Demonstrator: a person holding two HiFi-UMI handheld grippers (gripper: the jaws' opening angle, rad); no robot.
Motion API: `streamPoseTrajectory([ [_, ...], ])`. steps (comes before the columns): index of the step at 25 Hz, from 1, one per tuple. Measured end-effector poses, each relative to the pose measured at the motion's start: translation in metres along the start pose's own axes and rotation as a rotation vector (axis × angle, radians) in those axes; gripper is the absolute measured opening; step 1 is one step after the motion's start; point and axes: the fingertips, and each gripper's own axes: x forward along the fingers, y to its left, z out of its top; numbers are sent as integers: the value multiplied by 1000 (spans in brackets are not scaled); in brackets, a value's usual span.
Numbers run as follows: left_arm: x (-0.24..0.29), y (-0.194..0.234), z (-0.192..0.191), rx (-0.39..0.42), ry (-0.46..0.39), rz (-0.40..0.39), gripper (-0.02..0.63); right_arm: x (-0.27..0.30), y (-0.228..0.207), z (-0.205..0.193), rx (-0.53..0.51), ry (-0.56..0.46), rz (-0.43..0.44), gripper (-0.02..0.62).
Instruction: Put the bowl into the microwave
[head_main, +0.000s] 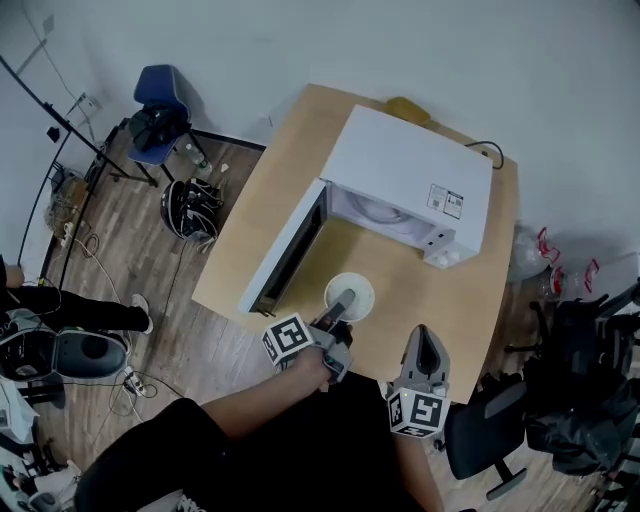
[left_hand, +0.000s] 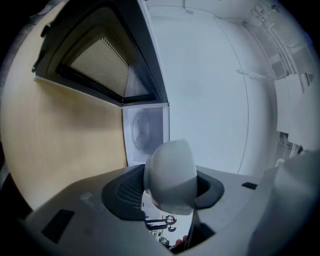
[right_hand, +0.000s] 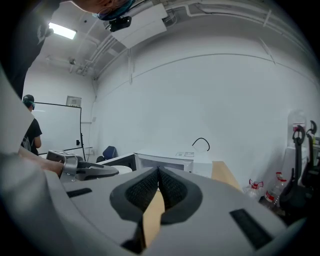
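Observation:
A white bowl hangs just above the wooden table, in front of the white microwave. Its door stands swung open to the left. My left gripper is shut on the bowl's near rim. In the left gripper view the bowl fills the gap between the jaws, with the microwave's cavity and door ahead. My right gripper hovers to the right of the bowl, shut and empty. In its own view the right gripper has its pads touching, and the microwave lies beyond.
A yellow object and a black cable lie behind the microwave. On the floor are a blue chair at the back left, a black office chair at the near right, bottles, and a person's legs at the left.

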Motion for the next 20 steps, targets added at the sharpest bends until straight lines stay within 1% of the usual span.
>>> streamPoseTrajectory([
  [4, 48, 2, 7, 7, -6, 3, 210, 26, -21, -4, 23, 12, 1, 60],
  [7, 77, 6, 13, 17, -18, 9, 210, 46, -30, -7, 28, 23, 29, 60],
  [12, 109, 18, 24, 25, -38, 34, 212, 77, -41, -12, 45, 44, 64, 60],
  [17, 136, 27, 38, 41, -50, 37, 210, 97, -51, -8, 65, 30, 66, 60],
  [20, 150, 34, 46, 56, -52, 35, 210, 107, -51, -9, 72, 39, 75, 60],
])
